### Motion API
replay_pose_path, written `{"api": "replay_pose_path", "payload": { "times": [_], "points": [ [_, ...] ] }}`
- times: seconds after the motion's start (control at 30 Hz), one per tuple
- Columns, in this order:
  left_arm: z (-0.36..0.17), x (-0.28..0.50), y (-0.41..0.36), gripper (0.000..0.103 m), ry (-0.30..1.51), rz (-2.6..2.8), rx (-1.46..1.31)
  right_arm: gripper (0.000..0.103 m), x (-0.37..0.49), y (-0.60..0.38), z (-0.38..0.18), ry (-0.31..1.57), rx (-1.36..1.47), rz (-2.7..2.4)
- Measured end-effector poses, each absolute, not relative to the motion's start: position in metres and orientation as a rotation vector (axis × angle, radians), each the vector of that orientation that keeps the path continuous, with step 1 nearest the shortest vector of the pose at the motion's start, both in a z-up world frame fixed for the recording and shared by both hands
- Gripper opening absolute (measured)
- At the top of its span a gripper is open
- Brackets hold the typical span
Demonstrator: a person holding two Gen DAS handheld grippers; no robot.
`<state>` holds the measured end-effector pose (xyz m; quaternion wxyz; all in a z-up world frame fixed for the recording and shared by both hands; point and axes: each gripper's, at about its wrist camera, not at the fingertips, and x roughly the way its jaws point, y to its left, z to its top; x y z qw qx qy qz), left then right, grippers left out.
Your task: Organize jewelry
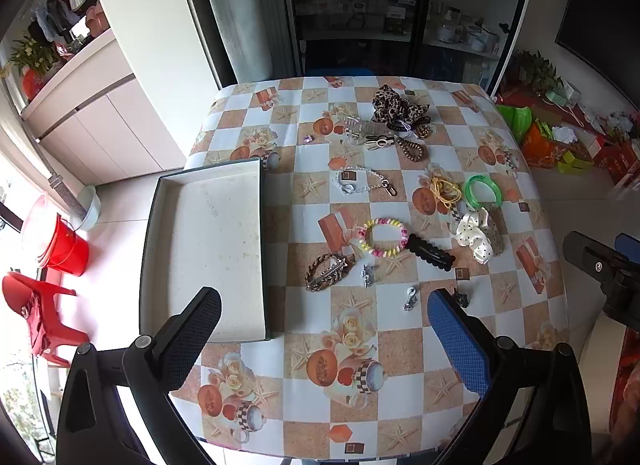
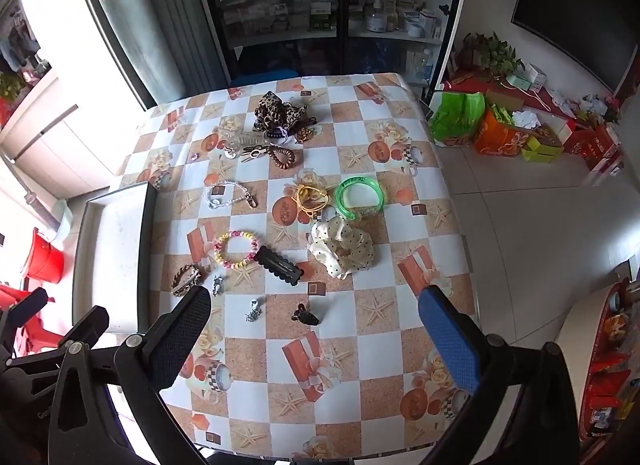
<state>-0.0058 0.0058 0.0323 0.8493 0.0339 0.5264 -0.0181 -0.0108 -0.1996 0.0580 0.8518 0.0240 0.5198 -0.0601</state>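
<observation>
At the left edge of the table (image 1: 400, 417) sits my empty tray (image 1: 216, 241), and my left gripper (image 1: 324, 325) hovers spread wide over its near corner, grasping nothing. Right of the tray the jewelry lies scattered: a braided bracelet (image 1: 326, 271), a pastel bead bracelet (image 1: 385, 237), a black hair clip (image 2: 279, 265), then a green bangle (image 2: 360, 197). My right gripper (image 2: 314, 323) hangs released above the near side.

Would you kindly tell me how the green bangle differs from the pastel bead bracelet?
The green bangle is one translucent band; the pastel bead bracelet is strung from pink and yellow beads. The bangle has a gap, while the bracelet closes fully. Both lie flat on the table.
</observation>
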Motion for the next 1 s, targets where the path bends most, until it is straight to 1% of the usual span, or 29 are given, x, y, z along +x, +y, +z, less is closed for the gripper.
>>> {"api": "replay_pose_path", "payload": {
  "times": [1.0],
  "points": [
    [0.0334, -0.0055, 0.0078, 0.103, 1.111, -0.030, 0.079, 0.103, -0.0087, -0.1962, 0.0604, 1.095, 0.054, -0.123]
  ]
}}
